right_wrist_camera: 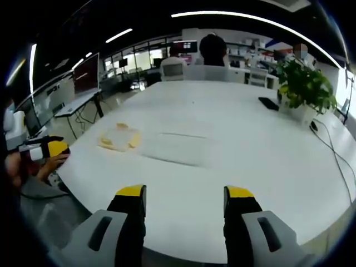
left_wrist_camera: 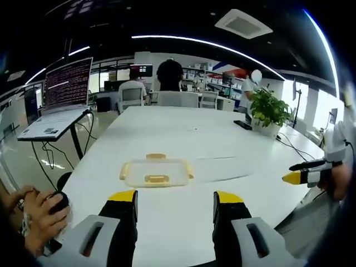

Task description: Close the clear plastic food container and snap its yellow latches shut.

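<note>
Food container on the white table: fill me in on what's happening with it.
Nothing is touching it yet. The clear food container with yellow latches sits alone on the white table. The left hand-held gripper is open, facing it from the table's near edge; the right hand-held gripper is also open, off to the side.

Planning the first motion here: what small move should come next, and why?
Probably bring the left gripper forward toward the clear container. Its jaws are open and empty, well short of the container, which sits apart on the white table. The right gripper is also open and farther off.
</note>
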The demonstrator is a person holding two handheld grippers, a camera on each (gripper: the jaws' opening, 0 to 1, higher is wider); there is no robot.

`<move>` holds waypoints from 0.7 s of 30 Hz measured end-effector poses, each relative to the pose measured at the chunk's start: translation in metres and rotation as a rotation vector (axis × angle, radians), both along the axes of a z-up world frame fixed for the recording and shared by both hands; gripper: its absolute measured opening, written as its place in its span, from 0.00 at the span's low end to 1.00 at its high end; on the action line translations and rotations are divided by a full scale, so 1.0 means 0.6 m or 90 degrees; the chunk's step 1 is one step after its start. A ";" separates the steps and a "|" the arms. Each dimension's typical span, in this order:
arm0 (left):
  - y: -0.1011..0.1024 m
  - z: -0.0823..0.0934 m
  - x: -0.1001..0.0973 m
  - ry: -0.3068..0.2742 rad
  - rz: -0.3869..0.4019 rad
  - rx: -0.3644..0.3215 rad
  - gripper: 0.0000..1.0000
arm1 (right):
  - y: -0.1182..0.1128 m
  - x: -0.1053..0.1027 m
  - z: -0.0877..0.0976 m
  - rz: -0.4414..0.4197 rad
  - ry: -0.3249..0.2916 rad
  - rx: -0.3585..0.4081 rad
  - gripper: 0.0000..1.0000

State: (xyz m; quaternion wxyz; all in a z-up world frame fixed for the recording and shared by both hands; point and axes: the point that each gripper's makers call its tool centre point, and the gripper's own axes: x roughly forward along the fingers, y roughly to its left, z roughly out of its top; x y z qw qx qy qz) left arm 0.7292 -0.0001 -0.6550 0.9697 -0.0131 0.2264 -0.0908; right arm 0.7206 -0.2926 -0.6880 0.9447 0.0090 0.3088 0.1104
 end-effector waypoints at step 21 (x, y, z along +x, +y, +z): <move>0.000 -0.004 0.014 0.027 -0.027 -0.013 0.48 | 0.026 0.011 -0.002 0.037 0.017 0.006 0.52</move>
